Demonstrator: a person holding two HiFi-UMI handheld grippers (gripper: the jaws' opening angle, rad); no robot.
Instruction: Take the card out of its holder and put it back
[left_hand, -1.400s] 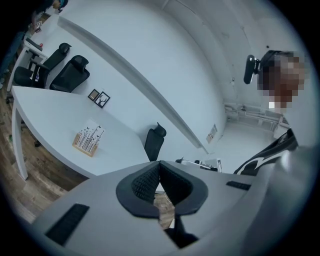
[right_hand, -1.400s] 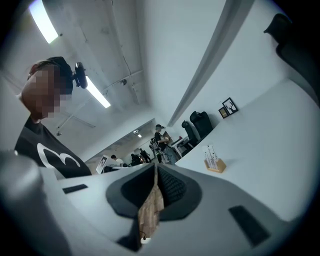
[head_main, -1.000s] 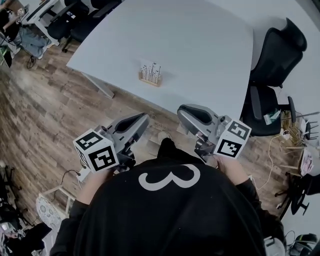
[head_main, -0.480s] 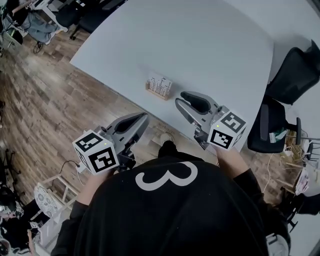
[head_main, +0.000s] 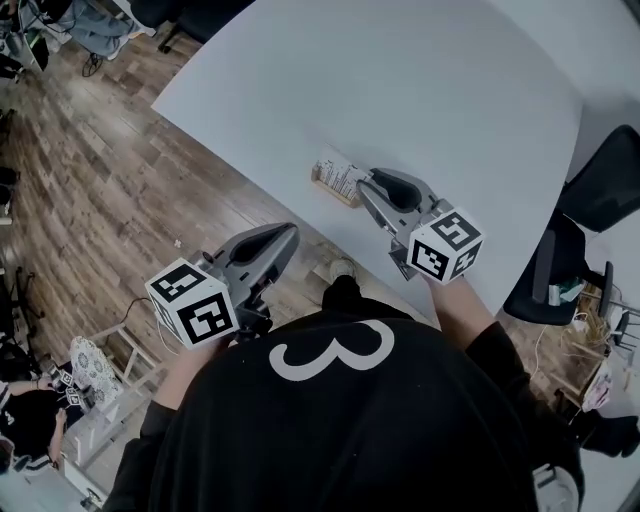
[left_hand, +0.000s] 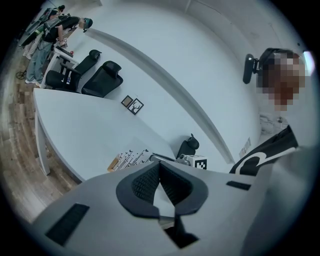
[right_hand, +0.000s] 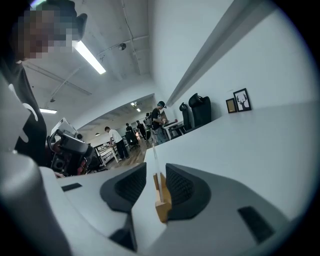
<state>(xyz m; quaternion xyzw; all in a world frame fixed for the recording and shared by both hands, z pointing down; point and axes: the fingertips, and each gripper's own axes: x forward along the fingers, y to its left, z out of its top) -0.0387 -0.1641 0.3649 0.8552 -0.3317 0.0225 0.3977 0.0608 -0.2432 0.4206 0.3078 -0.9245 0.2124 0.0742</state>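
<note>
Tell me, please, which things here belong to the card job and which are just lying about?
In the job:
- card, upright in its wooden holder on the table
- right gripper, jaws just opening, holder between them, not gripped
- left gripper, shut, empty, short of the table

Lying about:
- office chairs
- two small picture frames on the table

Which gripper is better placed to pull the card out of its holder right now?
Right. The right gripper has just been opening its fingers, which straddle the card in its wooden holder; the left gripper is shut, short of the table.
</note>
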